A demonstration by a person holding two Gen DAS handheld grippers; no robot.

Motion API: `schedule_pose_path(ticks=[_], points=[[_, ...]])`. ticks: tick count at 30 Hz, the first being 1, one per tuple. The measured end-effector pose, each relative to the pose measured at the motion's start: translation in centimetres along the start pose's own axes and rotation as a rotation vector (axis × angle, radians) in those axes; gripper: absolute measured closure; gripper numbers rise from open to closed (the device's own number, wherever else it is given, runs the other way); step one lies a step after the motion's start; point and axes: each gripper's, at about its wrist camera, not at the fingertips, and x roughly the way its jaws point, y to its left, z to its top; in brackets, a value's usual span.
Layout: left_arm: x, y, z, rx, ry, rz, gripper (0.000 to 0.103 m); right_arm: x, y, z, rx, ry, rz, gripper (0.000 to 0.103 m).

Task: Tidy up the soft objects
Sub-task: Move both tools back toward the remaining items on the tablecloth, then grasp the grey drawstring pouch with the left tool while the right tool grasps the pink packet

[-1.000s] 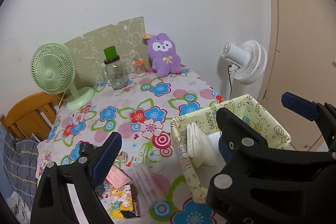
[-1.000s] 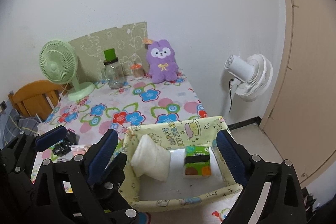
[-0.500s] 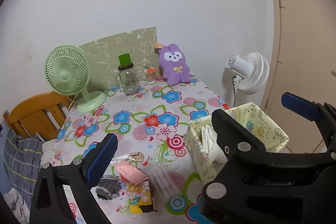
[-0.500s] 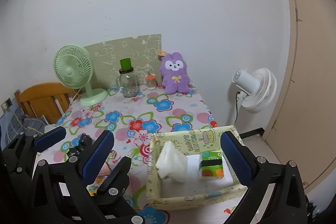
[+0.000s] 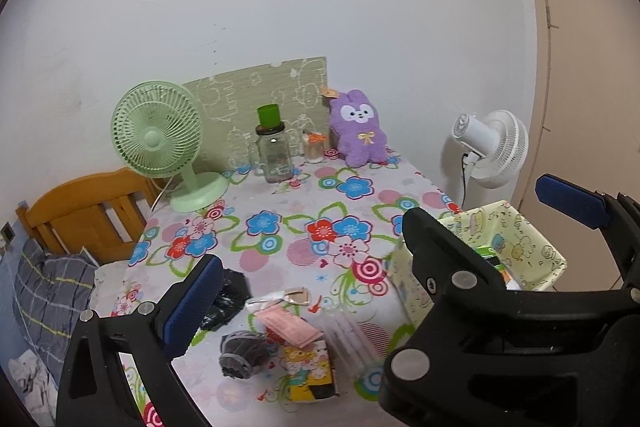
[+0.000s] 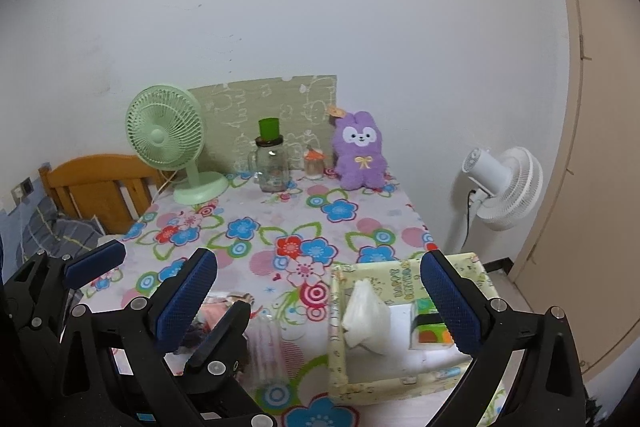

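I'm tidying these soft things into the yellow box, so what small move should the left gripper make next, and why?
Probably lower the left gripper, which is open and empty, onto the grey scrunchie. It lies loose on the tablecloth among the other small items, while the yellow fabric box beside them already holds the white tissues and has room.

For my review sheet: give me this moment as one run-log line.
left tongs: open, empty | right tongs: open, empty | fabric bin: holds white cloth, tissue pack | loose items: on table
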Motion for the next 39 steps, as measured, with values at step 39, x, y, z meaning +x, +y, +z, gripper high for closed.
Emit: schedule_pose_path(ticks=[39], points=[[7.0,8.1,-6.5,-0.13,0.16,0.081,0.011,9.3,7.7,-5.1,-0.041,0.169,0.138,0.0]])
